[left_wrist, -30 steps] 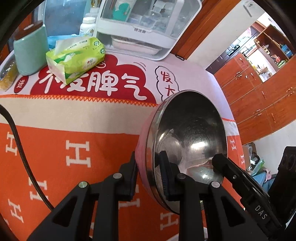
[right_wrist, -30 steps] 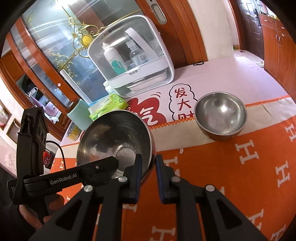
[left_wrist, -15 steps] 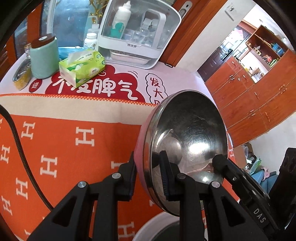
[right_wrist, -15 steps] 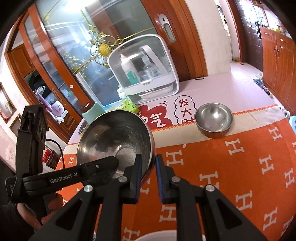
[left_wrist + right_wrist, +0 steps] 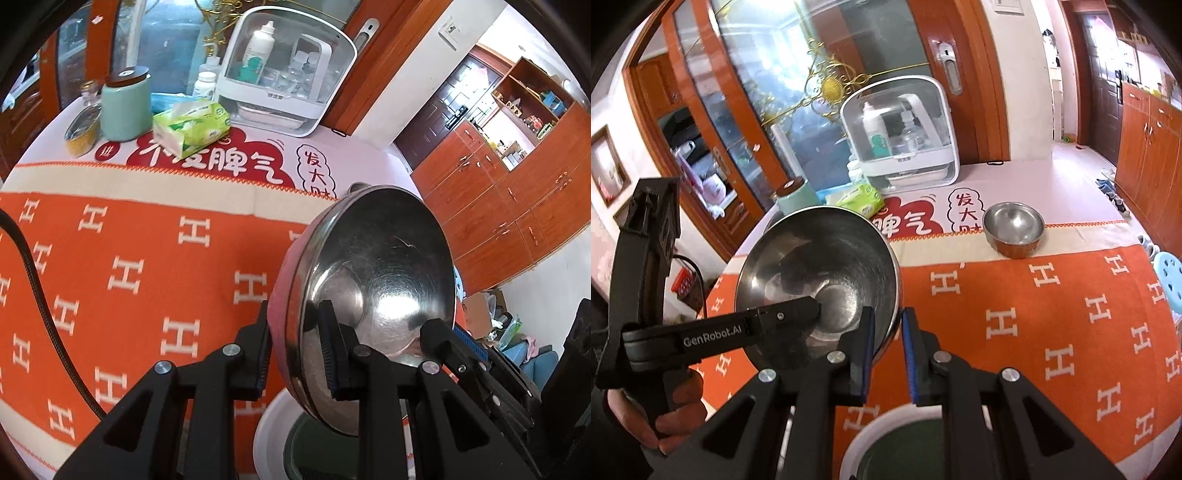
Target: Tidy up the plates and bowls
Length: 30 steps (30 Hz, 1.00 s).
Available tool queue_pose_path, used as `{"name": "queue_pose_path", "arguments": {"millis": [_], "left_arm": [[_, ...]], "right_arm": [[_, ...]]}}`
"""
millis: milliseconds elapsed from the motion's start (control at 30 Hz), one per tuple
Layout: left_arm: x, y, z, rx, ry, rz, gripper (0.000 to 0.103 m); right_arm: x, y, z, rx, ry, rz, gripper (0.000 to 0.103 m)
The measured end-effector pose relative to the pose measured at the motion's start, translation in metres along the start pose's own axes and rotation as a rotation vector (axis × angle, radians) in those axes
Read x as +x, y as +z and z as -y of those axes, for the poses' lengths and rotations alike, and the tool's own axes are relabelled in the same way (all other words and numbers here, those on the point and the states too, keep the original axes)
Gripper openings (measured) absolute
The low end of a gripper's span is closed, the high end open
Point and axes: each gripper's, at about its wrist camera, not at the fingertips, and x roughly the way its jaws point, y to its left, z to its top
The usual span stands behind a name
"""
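The left gripper (image 5: 295,350) and right gripper (image 5: 888,354) each pinch opposite rims of one steel bowl (image 5: 820,280), held tilted above the orange cloth (image 5: 1052,314), while a second steel bowl (image 5: 1014,229) sits farther right on its pale border.

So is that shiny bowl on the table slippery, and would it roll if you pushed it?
Probably slippery: the small steel bowl looks smooth and polished. It would likely slide or rock on its rounded sides rather than roll, since it sits upright on the orange cloth. It looks stiff, unlikely to bend or break.
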Motion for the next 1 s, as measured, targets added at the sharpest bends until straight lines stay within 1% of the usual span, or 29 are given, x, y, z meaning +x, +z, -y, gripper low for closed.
{"name": "queue_pose_path", "arguments": {"millis": [300, 533, 900, 1000], "left_arm": [[-0.031, -0.042, -0.005, -0.022, 0.006, 0.017, 0.021], [-0.056, -0.075, -0.025, -0.038, 0.023, 0.025, 0.021], [-0.083, -0.104, -0.061, -0.050, 0.030, 0.008, 0.021], [-0.086, -0.110, -0.074, -0.054, 0.035, -0.013, 0.021]], "right_arm": [[-0.029, -0.026, -0.025, -0.074, -0.007, -0.014, 0.015], [-0.039, -0.051, -0.049, -0.102, 0.012, -0.025, 0.015], [-0.041, -0.078, -0.094, -0.126, 0.012, -0.055, 0.015], [-0.037, -0.085, -0.105, -0.124, 0.006, -0.072, 0.015]]}}
